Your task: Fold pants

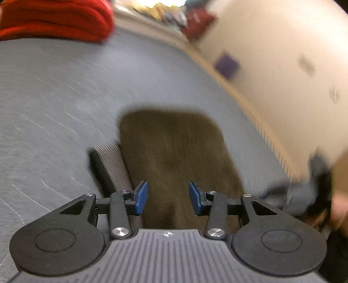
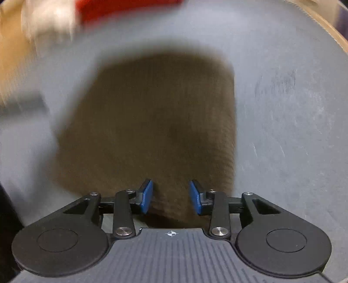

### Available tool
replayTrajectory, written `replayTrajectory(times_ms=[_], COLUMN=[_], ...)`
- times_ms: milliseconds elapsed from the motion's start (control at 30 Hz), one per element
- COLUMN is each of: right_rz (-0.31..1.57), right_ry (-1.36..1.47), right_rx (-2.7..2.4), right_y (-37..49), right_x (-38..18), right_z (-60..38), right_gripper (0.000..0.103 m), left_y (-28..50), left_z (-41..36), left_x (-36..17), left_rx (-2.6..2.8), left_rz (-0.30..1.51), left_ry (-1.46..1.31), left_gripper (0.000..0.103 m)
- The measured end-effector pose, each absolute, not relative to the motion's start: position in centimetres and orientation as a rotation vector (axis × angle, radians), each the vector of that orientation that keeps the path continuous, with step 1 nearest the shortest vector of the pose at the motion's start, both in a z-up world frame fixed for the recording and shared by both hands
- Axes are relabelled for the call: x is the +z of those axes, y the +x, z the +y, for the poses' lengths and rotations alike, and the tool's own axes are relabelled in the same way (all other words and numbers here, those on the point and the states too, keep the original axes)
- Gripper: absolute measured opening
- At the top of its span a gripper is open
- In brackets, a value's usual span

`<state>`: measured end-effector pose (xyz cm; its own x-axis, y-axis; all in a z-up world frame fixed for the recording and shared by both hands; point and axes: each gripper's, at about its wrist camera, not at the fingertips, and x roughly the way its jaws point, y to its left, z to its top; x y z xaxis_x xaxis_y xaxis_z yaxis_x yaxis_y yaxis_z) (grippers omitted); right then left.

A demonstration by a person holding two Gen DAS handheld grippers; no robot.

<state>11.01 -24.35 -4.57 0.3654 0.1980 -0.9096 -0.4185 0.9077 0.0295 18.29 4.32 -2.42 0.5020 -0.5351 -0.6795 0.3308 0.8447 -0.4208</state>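
We log the left gripper (image 1: 168, 197) with jaws apart, grasping nothing, over the brown pants (image 1: 174, 152), which lie folded on the grey table (image 1: 54, 98). Right gripper (image 2: 170, 197): likewise released above the pants (image 2: 152, 122). Both views blurred.

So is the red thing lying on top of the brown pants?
No, the red cloth sits far back on the grey table, well apart from the brown pants.
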Motion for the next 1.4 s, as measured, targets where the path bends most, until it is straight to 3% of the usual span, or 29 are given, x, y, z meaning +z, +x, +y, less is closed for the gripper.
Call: replayTrajectory(times_ms=[133,267,400,667,833,1000,1133,1267,1400], right_rz=[1.080,0.831,0.755,0.937,0.929,0.908,0.896,0.874,0.838], right_ry=[-0.059,0.139,0.231,0.138,0.135,0.146,0.089,0.097,0.093], right_rx=[0.403,0.320,0.240,0.144,0.139,0.149,0.109,0.096,0.084], right_y=[11.5,13.5,17.6,25.3,26.2,24.8,23.3,20.6,17.3], right_x=[-2.4,1.3,1.2,-4.6,-5.5,-3.7,-2.4,-1.0,0.4], right_z=[-26.2,-27.6,-27.8,-25.5,-25.2,-26.0,-26.1,-26.3,-26.3], right_gripper=[0.039,0.040,0.041,0.040,0.041,0.041,0.049,0.050,0.052], left_y=[17.3,16.5,16.0,13.5,13.2,12.8,11.4,9.6,7.5], left_z=[0.0,0.1,2.3,4.7,4.6,4.1,3.9,4.0,3.8], left_x=[-5.6,-5.1,-4.6,-0.8,-0.4,0.1,1.1,2.5,4.6], left_rx=[-0.467,-0.454,-0.418,-0.343,-0.306,-0.263,-0.235,-0.174,-0.091], left_rz=[1.028,1.020,0.994,0.840,0.806,0.794,0.766,0.725,0.645], left_ry=[0.121,0.090,0.066,-0.014,-0.006,0.015,0.003,-0.055,-0.090], left_gripper=[0.047,0.049,0.050,0.052,0.057,0.079,0.084,0.086,0.095])
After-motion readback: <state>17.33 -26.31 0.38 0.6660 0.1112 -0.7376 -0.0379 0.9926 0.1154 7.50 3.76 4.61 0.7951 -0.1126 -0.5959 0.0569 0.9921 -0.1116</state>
